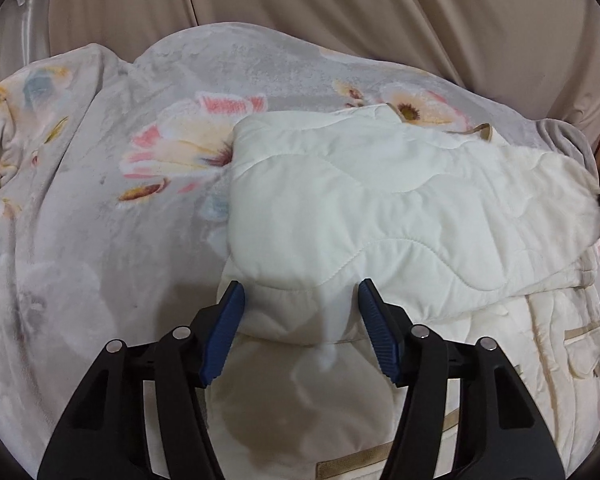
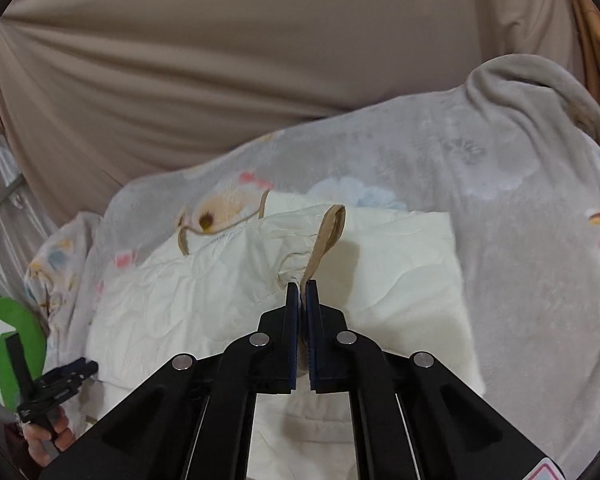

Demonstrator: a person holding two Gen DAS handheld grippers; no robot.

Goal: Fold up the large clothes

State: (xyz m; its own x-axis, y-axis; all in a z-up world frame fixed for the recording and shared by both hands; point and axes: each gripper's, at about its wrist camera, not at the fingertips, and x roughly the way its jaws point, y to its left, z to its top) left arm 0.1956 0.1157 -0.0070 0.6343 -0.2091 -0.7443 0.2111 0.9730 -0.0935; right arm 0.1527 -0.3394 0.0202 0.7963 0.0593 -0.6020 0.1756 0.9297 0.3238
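Pinching the tan cuff of the white jacket, the right gripper was closed tight. The left gripper was held wide open, gripping nothing. The sleeve should be laid flat and smoothed.

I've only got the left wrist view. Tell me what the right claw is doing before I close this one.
Observer: The right claw is shut on the tan trim of the cream quilted jacket.
Operator: Report what's beyond that trim.
Observer: The floral blanket spreads past the jacket, with a bunched grey edge at the far right.
Operator: Now find my claw from there.
Observer: Your left claw shows low at the left edge, beside a green object.
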